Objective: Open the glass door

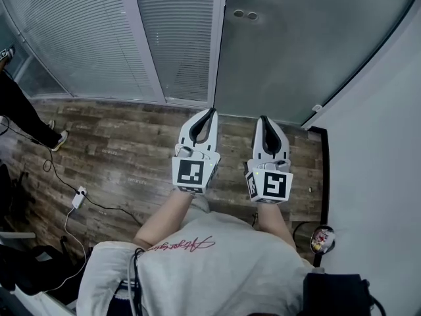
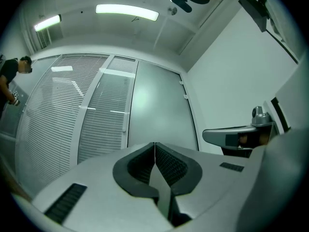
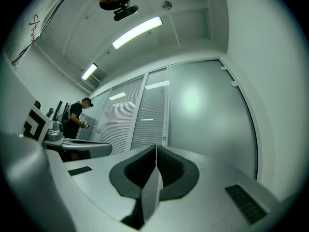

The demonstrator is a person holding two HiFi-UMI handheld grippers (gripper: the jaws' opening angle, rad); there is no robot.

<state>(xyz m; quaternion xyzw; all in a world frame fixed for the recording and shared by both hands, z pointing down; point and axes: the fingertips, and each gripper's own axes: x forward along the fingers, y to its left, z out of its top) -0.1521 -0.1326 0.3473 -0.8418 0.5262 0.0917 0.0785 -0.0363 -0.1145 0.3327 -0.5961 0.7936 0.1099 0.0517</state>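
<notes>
The frosted glass door (image 1: 309, 38) stands straight ahead, a step beyond both grippers, with two round fittings (image 1: 245, 14) near its left edge. My left gripper (image 1: 212, 111) and right gripper (image 1: 262, 118) are held side by side, pointing at the door without touching it. The left gripper view shows my left gripper (image 2: 154, 146) with its jaws pressed together on nothing, the door (image 2: 159, 110) beyond them. In the right gripper view my right gripper (image 3: 155, 149) is likewise shut and empty before the door (image 3: 207, 115).
Glass panels with white blinds (image 1: 85, 31) run left of the door. A white wall (image 1: 381, 143) closes the right side. A person in black (image 1: 26, 110) stands at the far left. A white cable and adapter (image 1: 79, 197) lie on the wooden floor (image 1: 118, 150).
</notes>
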